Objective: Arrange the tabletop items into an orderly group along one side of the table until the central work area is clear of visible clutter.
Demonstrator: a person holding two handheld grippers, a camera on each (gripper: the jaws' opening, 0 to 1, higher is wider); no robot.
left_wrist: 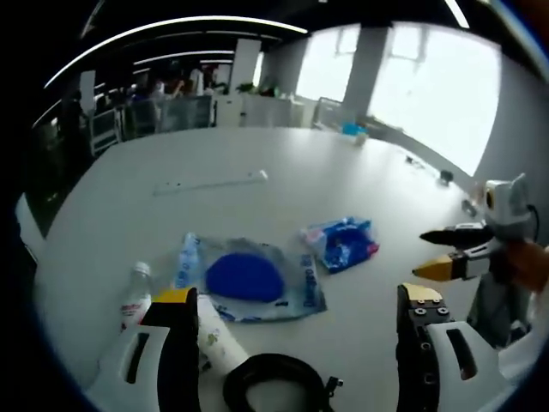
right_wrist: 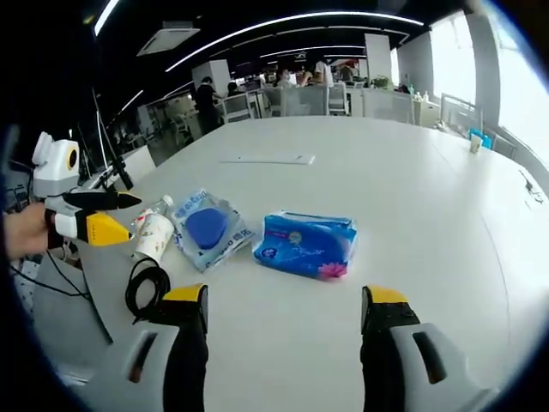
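While both sets of jaws stand apart and hold nothing, the clutter lies in a loose cluster on the white surface (right_wrist: 412, 180). Seen from the left gripper view, the left gripper (left_wrist: 296, 326) has its jaws wide, with a coil of black cable (left_wrist: 273, 384) lying between them near their base. Just ahead of the left jaw sits a clear bag with a blue round object inside (left_wrist: 247, 279), and touching that jaw's inner side is a paper cup lying on its side (left_wrist: 216, 335). Outside the left jaw lies a small plastic bottle with a white cap (left_wrist: 135, 296). Ahead and between the jaws, nearer the right one, rests a blue tissue pack (left_wrist: 341, 243). The right gripper (left_wrist: 446, 251) comes in from the right, above the right jaw, its jaws slightly parted. Far ahead lies a long white strip (left_wrist: 210, 182). In the right gripper view, the right gripper (right_wrist: 283, 313) has the tissue pack (right_wrist: 304, 245) just ahead between its open jaws, the bag (right_wrist: 208, 230) ahead of the left jaw, and the cup (right_wrist: 154, 236), bottle (right_wrist: 153, 210) and cable (right_wrist: 146, 287) beyond that jaw's outer side, beside the left gripper (right_wrist: 120, 213).
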